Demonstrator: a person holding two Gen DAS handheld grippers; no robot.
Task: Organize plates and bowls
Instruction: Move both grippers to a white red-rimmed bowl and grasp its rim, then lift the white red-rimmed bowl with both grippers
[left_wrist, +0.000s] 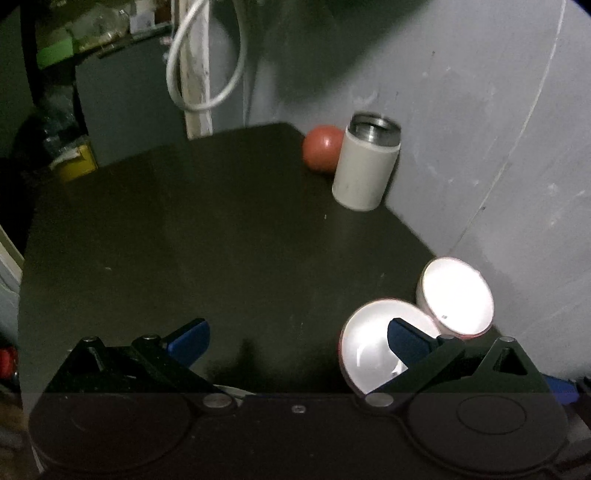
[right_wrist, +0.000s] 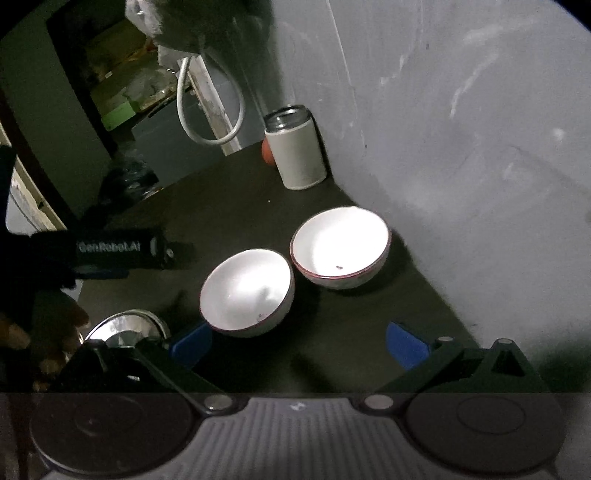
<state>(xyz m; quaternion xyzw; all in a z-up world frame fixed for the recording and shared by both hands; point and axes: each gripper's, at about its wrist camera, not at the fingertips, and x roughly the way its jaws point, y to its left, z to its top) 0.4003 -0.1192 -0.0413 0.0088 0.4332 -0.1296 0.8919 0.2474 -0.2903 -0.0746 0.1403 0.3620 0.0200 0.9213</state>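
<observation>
Bowls sit side by side on dark desk, just this side of white canister: near bowl and far bowl, rims almost touching. Left gripper jaws wide open, empty; right gripper same, w/ near bowl just ahead. Approach stage, prob. Next: grip near bowl's rim, nest it into far bowl.

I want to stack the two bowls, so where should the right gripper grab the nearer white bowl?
Judging by its pose, take the nearer bowl by its thin rim on the near side, one finger inside and one outside. It sits upright and open, too wide to span. The far side almost touches the other bowl, so come from above with the right gripper.
</observation>
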